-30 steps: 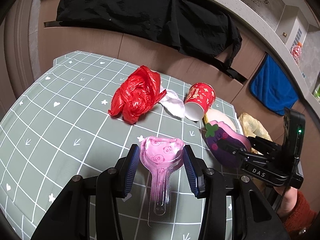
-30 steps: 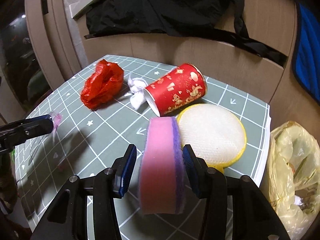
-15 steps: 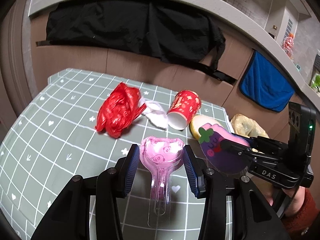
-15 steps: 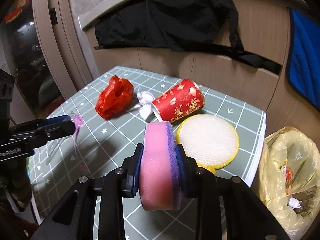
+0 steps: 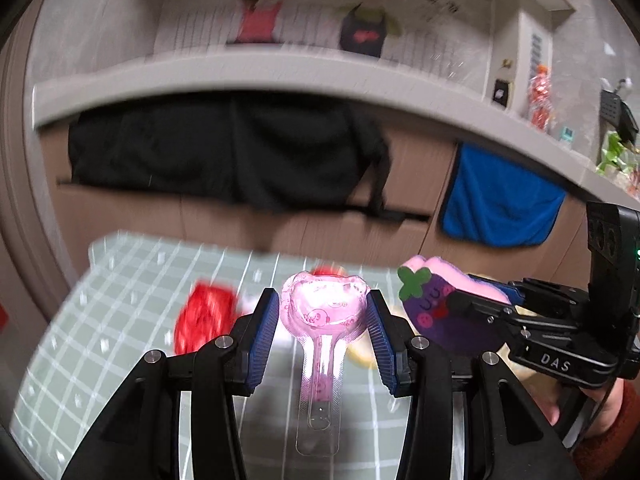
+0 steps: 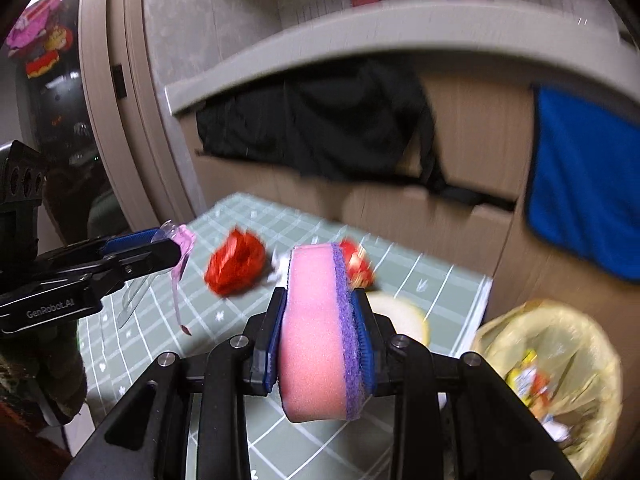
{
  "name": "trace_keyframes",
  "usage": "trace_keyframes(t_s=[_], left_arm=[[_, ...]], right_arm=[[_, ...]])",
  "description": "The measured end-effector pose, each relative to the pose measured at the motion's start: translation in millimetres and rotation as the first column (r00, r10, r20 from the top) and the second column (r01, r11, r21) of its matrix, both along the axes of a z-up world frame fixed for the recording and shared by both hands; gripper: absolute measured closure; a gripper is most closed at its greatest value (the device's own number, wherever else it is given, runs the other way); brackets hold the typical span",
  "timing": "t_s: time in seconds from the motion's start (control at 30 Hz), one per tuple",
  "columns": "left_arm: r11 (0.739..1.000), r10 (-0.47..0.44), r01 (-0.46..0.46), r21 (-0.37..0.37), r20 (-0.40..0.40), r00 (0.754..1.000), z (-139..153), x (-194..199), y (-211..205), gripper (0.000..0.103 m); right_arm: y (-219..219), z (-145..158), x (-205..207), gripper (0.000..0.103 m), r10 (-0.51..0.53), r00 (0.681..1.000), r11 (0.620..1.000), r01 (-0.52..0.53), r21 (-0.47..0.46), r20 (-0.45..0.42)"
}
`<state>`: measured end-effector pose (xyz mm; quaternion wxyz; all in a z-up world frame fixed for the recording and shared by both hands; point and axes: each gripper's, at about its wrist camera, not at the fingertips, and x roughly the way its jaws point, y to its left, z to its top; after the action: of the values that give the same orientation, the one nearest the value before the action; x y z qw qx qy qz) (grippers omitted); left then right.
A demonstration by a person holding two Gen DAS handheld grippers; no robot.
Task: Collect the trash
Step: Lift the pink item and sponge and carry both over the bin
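Note:
My left gripper is shut on a pink plastic spoon package and holds it above the green checked table. It also shows in the right wrist view. My right gripper is shut on a pink and purple sponge, seen in the left wrist view as an eggplant shape. A red plastic bag, a white tissue and a red paper cup lie on the table, blurred.
A round yellow-rimmed scrub pad lies near the table's right edge. A yellow trash bag with trash stands to the right of the table. Black cloth and a blue towel hang behind.
Both grippers have risen and tilted up, so the table now sits lower in both views. The right gripper closed on the sponge and lifted it. The left kept its hold.

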<state>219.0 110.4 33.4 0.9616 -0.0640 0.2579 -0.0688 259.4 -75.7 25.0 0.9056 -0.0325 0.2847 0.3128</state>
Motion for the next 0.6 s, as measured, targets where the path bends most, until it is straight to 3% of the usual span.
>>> trace_keyframes(t_s=[0.13,0.3,0.6], left_arm=[[0.999,-0.032,0.03,0.027,0.098,0.995,33.4,9.4,-25.3,0.057],[0.997,-0.082,0.079,0.026,0.159,0.984,56.1,23.1,-58.9,0.057],[0.978,-0.208,0.21,0.003,0.146,0.967,53.6,53.5,-133.2,0.057]], right_arm=[[-19.3,34.7,-5.2,0.074,-0.025,0.995,1.0,0.024,0.013,0.093],[-55.1,72.2,-11.4,0.074,-0.095,0.975,0.995,0.092,0.024,0.203],[-129.1,86.2,-6.6,0.074,-0.244,0.937,0.969,0.242,0.04,0.251]])
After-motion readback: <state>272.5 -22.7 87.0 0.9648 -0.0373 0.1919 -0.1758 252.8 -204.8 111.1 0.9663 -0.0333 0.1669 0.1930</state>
